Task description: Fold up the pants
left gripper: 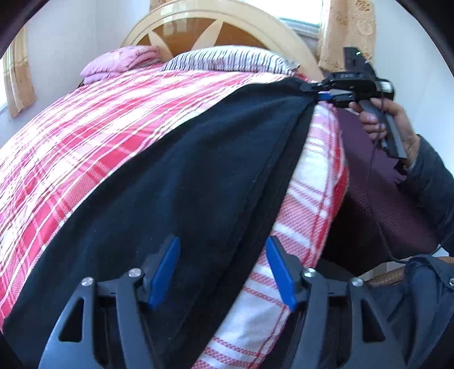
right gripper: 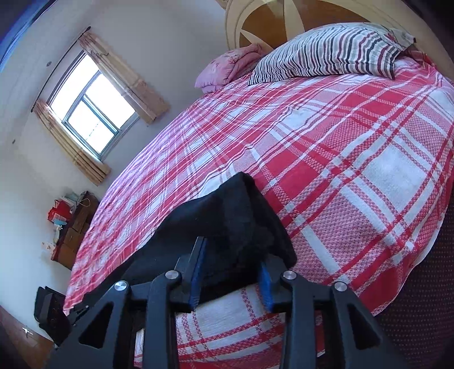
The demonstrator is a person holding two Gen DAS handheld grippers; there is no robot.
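Lying along the bed's (left gripper: 99, 147) near edge: dark pants (left gripper: 198, 176), no readable writing. Standing parted over one end, gripping nothing: left gripper (left gripper: 222, 269). Straddling the other end, half-parted, pads apparently not pressing: right gripper (right gripper: 231, 276).

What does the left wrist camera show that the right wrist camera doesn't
Only the left wrist view shows the person's hand holding the right gripper at the far end of the dark pants. Only the right wrist view shows the window and a cluttered cabinet. Both show the pants, plaid bedspread, striped pillow and headboard.
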